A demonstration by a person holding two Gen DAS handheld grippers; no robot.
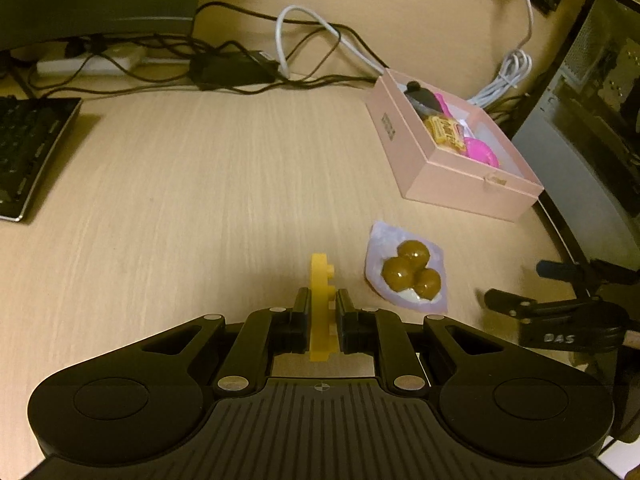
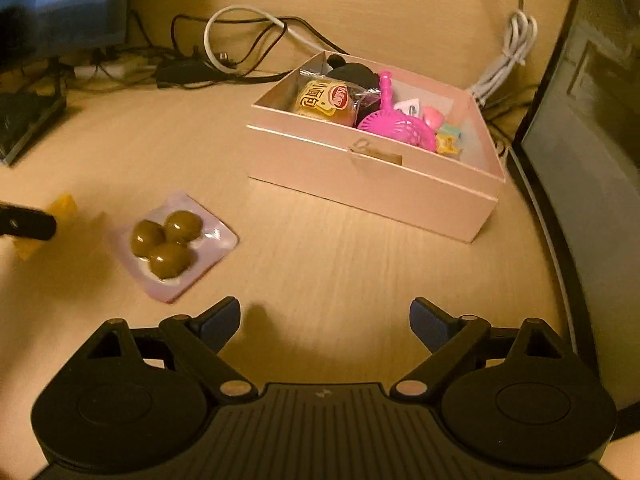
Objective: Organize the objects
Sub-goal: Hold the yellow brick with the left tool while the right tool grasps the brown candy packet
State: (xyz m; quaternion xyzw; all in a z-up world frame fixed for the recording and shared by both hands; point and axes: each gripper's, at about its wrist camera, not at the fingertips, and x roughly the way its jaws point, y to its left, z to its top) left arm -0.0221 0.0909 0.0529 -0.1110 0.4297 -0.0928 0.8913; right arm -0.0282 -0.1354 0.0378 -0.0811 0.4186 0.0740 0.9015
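The left gripper (image 1: 324, 312) is pinching a flat yellow toy piece (image 1: 321, 300) edge-on, with most of the piece standing up past the pads, so the hold looks thin: a quick swing toward the pink box (image 1: 460, 184) could let it pivot or slide out and drop onto the worktop (image 1: 200, 180). The right gripper (image 2: 325, 322) hangs with its jaws spread and nothing between them, low over bare worktop just in front of the box. Left of it lies the pack of three brown balls (image 2: 170, 246), flat on the wood and near the yellow piece. That pack is probably the next pick, and its thin flat edge gives the pads little to bite; a shallow approach may only push it along. The two grippers work close together here, so reaching for the pack while the left one crosses to the box risks a knock. The box already holds a pink scoop (image 2: 400, 126) and a snack packet (image 2: 324, 100), so a dropped piece might bounce off them.
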